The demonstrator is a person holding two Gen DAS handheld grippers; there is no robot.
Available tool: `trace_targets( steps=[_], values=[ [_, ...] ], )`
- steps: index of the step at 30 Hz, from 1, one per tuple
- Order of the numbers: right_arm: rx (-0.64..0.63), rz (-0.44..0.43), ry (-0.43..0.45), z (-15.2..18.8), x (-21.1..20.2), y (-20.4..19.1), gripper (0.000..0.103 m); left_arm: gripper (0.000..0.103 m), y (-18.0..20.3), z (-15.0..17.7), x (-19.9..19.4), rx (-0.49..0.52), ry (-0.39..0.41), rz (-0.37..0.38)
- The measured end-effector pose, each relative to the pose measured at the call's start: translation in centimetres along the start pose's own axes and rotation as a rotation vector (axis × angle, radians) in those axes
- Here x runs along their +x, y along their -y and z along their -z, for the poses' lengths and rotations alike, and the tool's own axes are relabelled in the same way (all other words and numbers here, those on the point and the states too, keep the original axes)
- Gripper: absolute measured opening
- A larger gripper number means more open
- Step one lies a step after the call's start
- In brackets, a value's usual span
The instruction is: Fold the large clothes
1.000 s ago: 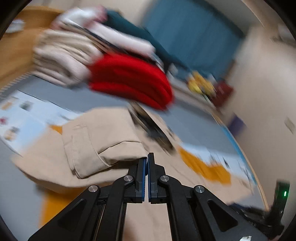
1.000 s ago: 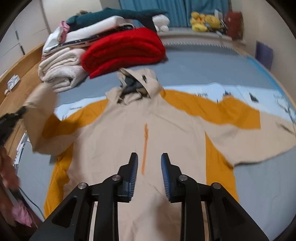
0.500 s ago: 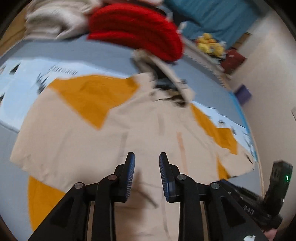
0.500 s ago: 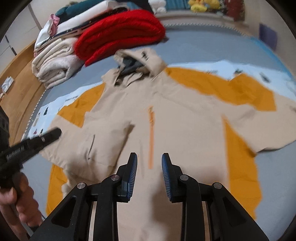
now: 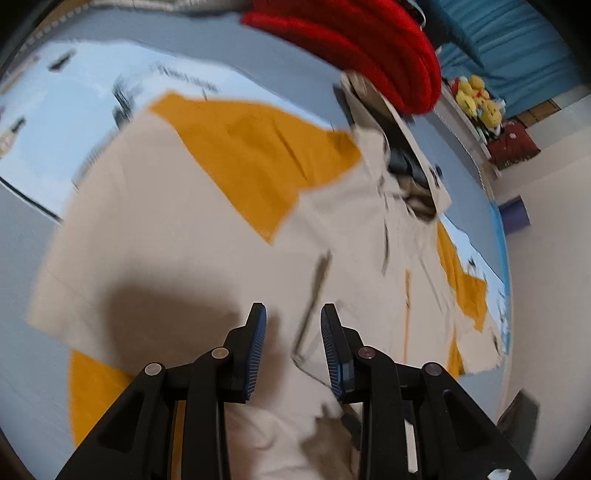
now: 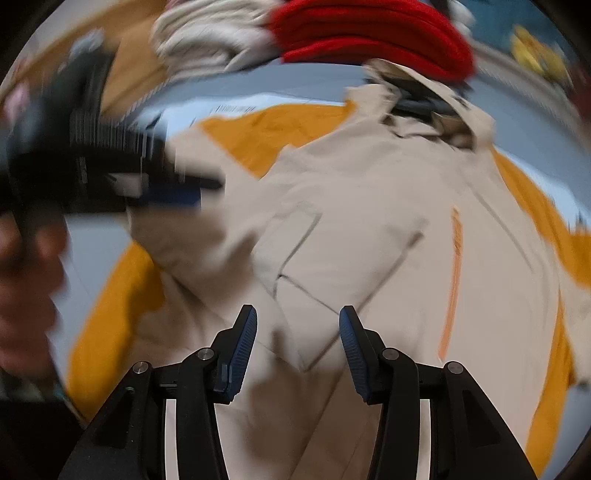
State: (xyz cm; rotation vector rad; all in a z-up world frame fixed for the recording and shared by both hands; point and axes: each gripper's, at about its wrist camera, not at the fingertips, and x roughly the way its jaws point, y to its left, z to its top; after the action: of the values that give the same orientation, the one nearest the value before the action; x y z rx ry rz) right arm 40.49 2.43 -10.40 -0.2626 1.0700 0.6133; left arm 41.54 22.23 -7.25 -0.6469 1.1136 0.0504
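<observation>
Only one sleeve lay folded across the spread beige-and-orange hooded jacket (image 6: 369, 229), while the left gripper (image 5: 293, 345) and the right gripper (image 6: 297, 343) hung apart-jawed and empty, the rest unfolded.

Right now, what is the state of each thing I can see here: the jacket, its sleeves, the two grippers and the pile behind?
Jacket: spread flat on the bed, front up.
Near sleeve: folded in over the chest.
Far sleeve: stretched out, not yet folded.
Hood: rumpled, lying at the top.
Left gripper: open, holding nothing, over the jacket.
Right gripper: open, holding nothing, above the folded sleeve.
Red blanket: folded, stacked behind the hood.
</observation>
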Motion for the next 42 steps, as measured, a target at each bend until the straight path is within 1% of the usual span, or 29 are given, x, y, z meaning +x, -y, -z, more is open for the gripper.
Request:
trace_targets(
  steps=[2, 4, 5, 6, 7, 8, 9, 10, 11, 12, 13, 14, 16, 17, 20, 22, 23, 24, 25, 27, 31, 32, 33, 34, 36, 38, 39, 40, 42],
  values=[
    [-0.087, 0.077, -0.034, 0.3, 1.4, -1.2, 0.048, 0.027, -0.9, -1.0, -0.5, -0.024, 0.038, -0.029],
    [-0.14, 0.149, -0.067, 0.4, 2.9, -1.6, 0.046, 0.027, -1.9, -1.6, -0.9, -0.046, 0.058, -0.037],
    [-0.137, 0.167, -0.07, 0.4, 3.2, -1.3, 0.032, 0.027, -2.3, -2.0, -1.1, -0.061, 0.073, -0.042],
    [-0.092, 0.171, -0.06, 0.1, 3.2, -0.5, 0.019, 0.027, -2.6, -2.2, -1.4, -0.067, 0.081, -0.046],
    [-0.028, 0.152, -0.039, -0.4, 2.8, 0.6, 0.017, 0.027, -2.9, -2.6, -1.6, -0.077, 0.096, -0.051],
    [0.04, 0.127, -0.006, -0.6, 2.1, 1.8, 0.012, 0.027, -3.1, -2.9, -1.8, -0.084, 0.106, -0.054],
    [0.16, 0.092, 0.068, -1.1, 0.6, 3.9, 0.01, 0.027, -3.3, -3.2, -2.0, -0.089, 0.116, -0.056],
    [0.258, 0.078, 0.134, -1.2, -0.8, 5.8, 0.009, 0.027, -3.4, -3.4, -2.2, -0.092, 0.125, -0.059],
    [0.372, 0.076, 0.209, -1.0, -2.3, 7.9, 0.009, 0.027, -3.5, -3.6, -2.3, -0.093, 0.132, -0.063],
    [0.477, 0.086, 0.261, -0.5, -3.5, 10.0, 0.009, 0.027, -3.6, -3.7, -2.5, -0.095, 0.136, -0.068],
    [0.566, 0.103, 0.288, 0.0, -4.2, 11.9, 0.009, 0.027, -3.7, -3.7, -2.5, -0.096, 0.14, -0.073],
    [0.647, 0.13, 0.292, 0.7, -4.7, 13.7, 0.008, 0.027, -3.8, -3.7, -2.5, -0.096, 0.138, -0.073],
    [0.782, 0.179, 0.272, 2.1, -4.8, 16.8, 0.009, 0.027, -3.6, -3.6, -2.2, -0.088, 0.128, -0.078],
    [0.842, 0.165, 0.25, 2.9, -4.3, 18.3, 0.01, 0.027, -3.4, -3.6, -2.0, -0.083, 0.122, -0.081],
    [1.0, 0.085, 0.148, 4.8, -2.1, 21.8, 0.012, 0.027, -3.3, -3.5, -1.5, -0.08, 0.102, -0.085],
    [1.083, 0.049, 0.117, 5.9, -1.3, 23.5, 0.019, 0.027, -3.4, -3.5, -1.1, -0.09, 0.089, -0.086],
    [1.11, 0.027, 0.104, 6.2, -0.8, 24.2, 0.028, 0.027, -3.6, -3.5, -1.0, -0.094, 0.087, -0.09],
    [1.133, -0.011, 0.089, 6.4, -0.1, 24.8, 0.035, 0.027, -3.8, -3.5, -0.9, -0.103, 0.085, -0.095],
    [1.155, -0.05, 0.074, 6.6, 0.5, 25.3, 0.036, 0.027, -3.9, -3.5, -0.8, -0.11, 0.085, -0.097],
    [1.179, -0.105, 0.063, 6.7, 1.3, 26.0, 0.036, 0.027, -4.3, -3.6, -0.7, -0.121, 0.082, -0.096],
    [1.192, -0.141, 0.046, 7.0, 2.8, 27.1, 0.036, 0.027, -4.5, -3.9, -0.6, -0.133, 0.084, -0.099],
    [1.189, -0.143, 0.04, 6.8, 3.0, 27.3, 0.032, 0.027, -4.5, -4.0, -0.6, -0.135, 0.084, -0.1],
    [1.185, -0.133, 0.04, 6.6, 3.1, 27.5, 0.021, 0.027, -4.6, -4.0, -0.6, -0.137, 0.085, -0.102],
    [1.181, -0.122, 0.045, 6.9, 2.7, 27.5, 0.018, 0.027, -4.6, -4.1, -0.6, -0.137, 0.085, -0.104],
    [1.161, -0.09, 0.096, 6.5, 1.1, 27.2, 0.011, 0.027, -4.6, -4.1, -0.5, -0.136, 0.084, -0.114],
    [1.124, -0.021, 0.169, 6.3, -1.8, 26.7, 0.009, 0.027, -4.6, -4.1, -0.3, -0.129, 0.077, -0.115],
    [1.094, 0.03, 0.235, 5.9, -3.7, 26.4, 0.009, 0.027, -4.5, -4.0, -0.1, -0.122, 0.071, -0.113],
    [1.074, 0.065, 0.277, 5.7, -5.0, 26.4, 0.009, 0.027, -4.3, -4.0, 0.0, -0.116, 0.066, -0.113],
    [1.053, 0.131, 0.316, 5.6, -6.4, 26.9, 0.009, 0.027, -4.0, -3.7, 0.5, -0.093, 0.044, -0.115]
  ],
)
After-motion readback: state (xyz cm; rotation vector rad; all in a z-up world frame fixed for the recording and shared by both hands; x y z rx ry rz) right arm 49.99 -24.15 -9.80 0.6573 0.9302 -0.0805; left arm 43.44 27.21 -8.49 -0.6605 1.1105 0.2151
